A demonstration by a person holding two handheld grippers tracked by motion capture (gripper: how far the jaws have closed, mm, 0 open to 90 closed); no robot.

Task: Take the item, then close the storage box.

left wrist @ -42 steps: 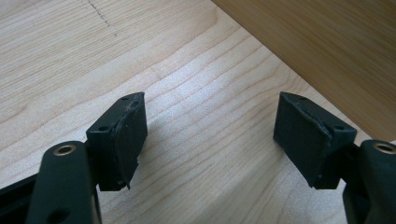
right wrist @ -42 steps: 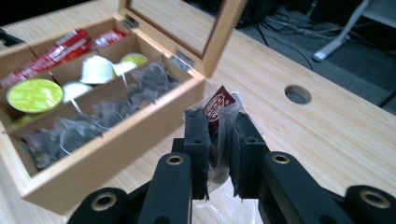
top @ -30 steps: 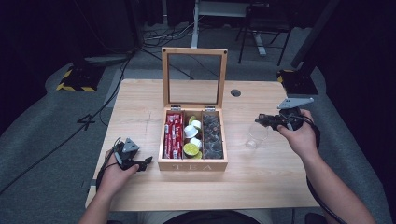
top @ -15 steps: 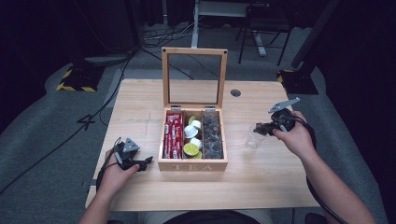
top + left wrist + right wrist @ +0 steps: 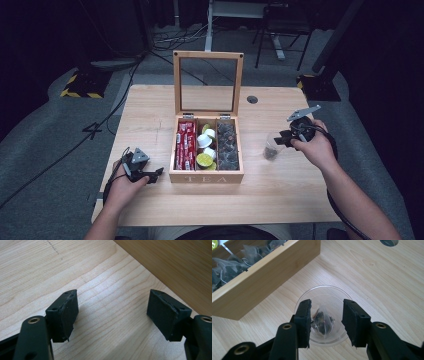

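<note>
The tea bag (image 5: 322, 321) lies in the bottom of a clear cup (image 5: 325, 293), a small pyramid of see-through mesh with dark leaf showing through it, slumped a little to one side. The cup is round, colourless and thin-walled, and it stands upright on the pale wooden table (image 5: 374, 277) just to the right of the tea box (image 5: 206, 175); in the high view it shows as a faint glassy shape (image 5: 272, 147) with a dark spot low inside. The right gripper (image 5: 326, 322) hangs over the cup's mouth with its jaws having just been opening; they stand apart now, one on each side of the bag, and neither pad presses on it, so the bag is loose in the cup. In the high view that gripper (image 5: 282, 138) sits at the cup's rim, held in the person's right hand (image 5: 312, 147). The box is open, its glass lid (image 5: 208, 82) upright; red packets fill its left compartment, white and green capsules the middle one, and dark mesh bags of the same kind the right one (image 5: 239, 260). The left gripper (image 5: 112, 312) rests low over bare table beside the box's left wall (image 5: 172, 267), jaws wide apart with nothing between them.
</note>
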